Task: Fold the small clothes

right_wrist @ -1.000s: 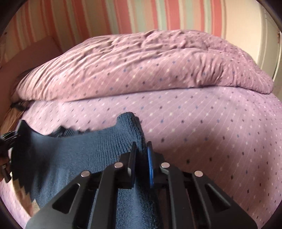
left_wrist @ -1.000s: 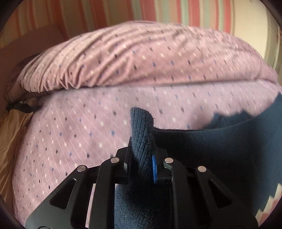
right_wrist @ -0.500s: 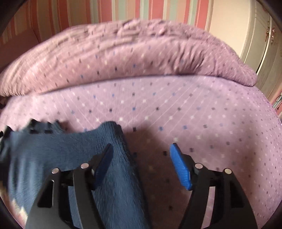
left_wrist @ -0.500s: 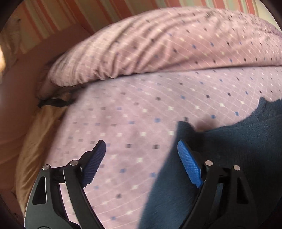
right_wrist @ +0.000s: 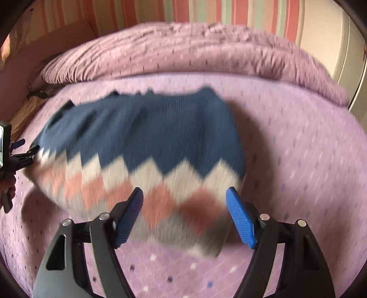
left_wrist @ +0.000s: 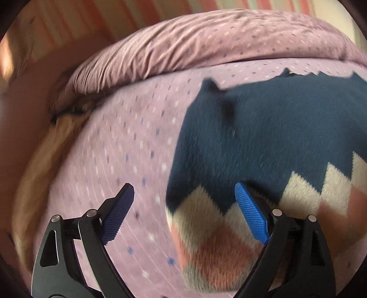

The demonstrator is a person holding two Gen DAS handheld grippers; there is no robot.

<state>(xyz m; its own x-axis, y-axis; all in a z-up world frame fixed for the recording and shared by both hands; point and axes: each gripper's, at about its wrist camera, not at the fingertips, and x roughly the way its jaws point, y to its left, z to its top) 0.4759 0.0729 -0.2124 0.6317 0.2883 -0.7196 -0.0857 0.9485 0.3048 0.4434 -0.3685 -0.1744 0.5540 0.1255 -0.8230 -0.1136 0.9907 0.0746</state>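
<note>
A small knitted sweater [right_wrist: 146,142], navy with cream, pink and grey diamonds along its near part, lies folded flat on the purple dotted bedspread [right_wrist: 298,160]. My right gripper [right_wrist: 184,220] hovers over the sweater's near right corner; its jaws are opening and its blue pads touch nothing. In the left wrist view the sweater [left_wrist: 270,137] fills the right half. My left gripper [left_wrist: 183,211] straddles the sweater's near left edge, its jaws opening and its pads pressing nothing. The left gripper [right_wrist: 13,155] also shows at the left edge of the right wrist view.
A rumpled duvet [right_wrist: 183,52] in the same purple fabric is heaped along the far side of the bed. An orange-tan sheet [left_wrist: 39,165] and a wooden bed frame lie to the left. A striped wall [right_wrist: 206,11] stands behind, with a white cupboard [right_wrist: 344,57] at the right.
Both grippers let go of the navy sweater edge, opened wide and pulled back toward me. The sweater now lies flat, its diamond pattern in view.
</note>
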